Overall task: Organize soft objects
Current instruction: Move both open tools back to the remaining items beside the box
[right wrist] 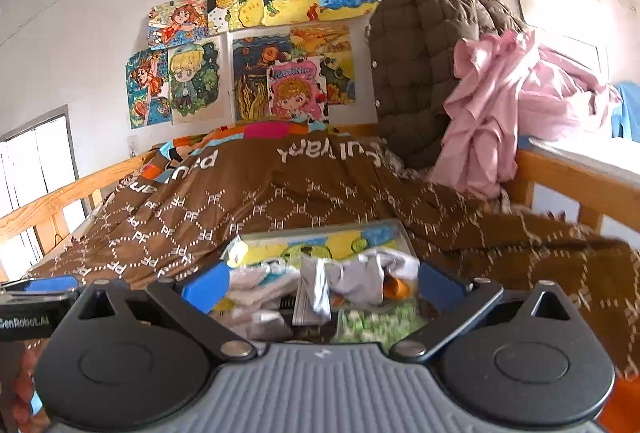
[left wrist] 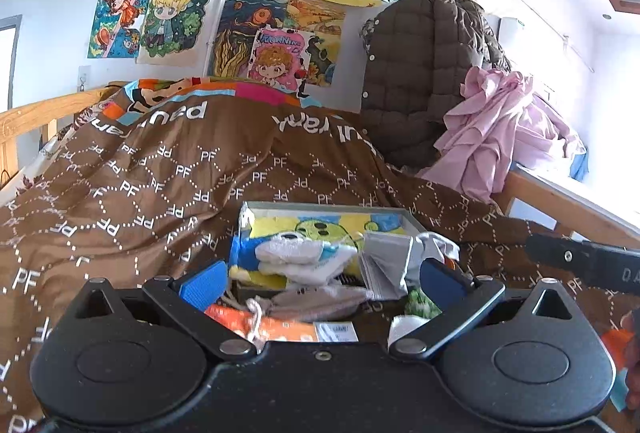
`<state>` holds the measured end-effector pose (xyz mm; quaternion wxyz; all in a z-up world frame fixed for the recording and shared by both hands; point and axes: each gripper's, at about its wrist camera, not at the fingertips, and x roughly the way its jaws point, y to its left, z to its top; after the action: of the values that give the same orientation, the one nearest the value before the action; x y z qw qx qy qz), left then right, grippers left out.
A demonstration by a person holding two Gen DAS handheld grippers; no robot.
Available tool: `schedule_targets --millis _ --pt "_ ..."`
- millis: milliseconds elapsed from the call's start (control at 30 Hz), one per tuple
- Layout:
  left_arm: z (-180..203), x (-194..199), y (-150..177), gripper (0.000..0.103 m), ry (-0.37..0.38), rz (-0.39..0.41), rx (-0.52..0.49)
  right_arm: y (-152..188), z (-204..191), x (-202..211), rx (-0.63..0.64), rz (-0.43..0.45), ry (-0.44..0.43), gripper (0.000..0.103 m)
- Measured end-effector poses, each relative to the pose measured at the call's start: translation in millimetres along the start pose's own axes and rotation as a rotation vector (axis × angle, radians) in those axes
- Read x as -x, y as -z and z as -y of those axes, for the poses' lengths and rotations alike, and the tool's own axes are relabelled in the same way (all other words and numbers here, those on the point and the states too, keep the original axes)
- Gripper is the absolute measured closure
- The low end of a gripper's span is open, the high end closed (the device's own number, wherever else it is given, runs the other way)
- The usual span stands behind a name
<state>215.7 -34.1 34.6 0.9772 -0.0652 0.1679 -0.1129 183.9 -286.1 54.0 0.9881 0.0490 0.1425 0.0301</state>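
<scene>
So the shallow clear-walled box with the yellow and blue cartoon lining [left wrist: 324, 211] sits on the brown quilt printed with white PF letters [left wrist: 140, 169], and the soft stuff is heaped at its near edge. The left gripper [left wrist: 322, 279] is spread wide and empty, and the fluffy white and blue plush toy [left wrist: 304, 257] lies dead ahead between its blue pads, long axis running crosswise. The right gripper [right wrist: 324, 283] is wide open too, facing the crumpled pale grey cloth [right wrist: 340, 281] at the box's right side. I'd guess left goes first.
</scene>
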Motion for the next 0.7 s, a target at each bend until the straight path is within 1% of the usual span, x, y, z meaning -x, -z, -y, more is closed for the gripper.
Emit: schedule_targets --millis 233,400,700 --pt "-2 8 22 0.001 0.015 -0.026 -0.013 20 -3 15 0.013 -0.024 0.031 0.0" --pt "-4 7 41 0.001 0.025 -0.066 -0.023 36 -4 20 0.025 -0.057 0.038 0.0" --pt "-13 -1 70 0.001 0.035 -0.125 -0.067 63 -15 9 0.041 -0.148 0.033 0.0"
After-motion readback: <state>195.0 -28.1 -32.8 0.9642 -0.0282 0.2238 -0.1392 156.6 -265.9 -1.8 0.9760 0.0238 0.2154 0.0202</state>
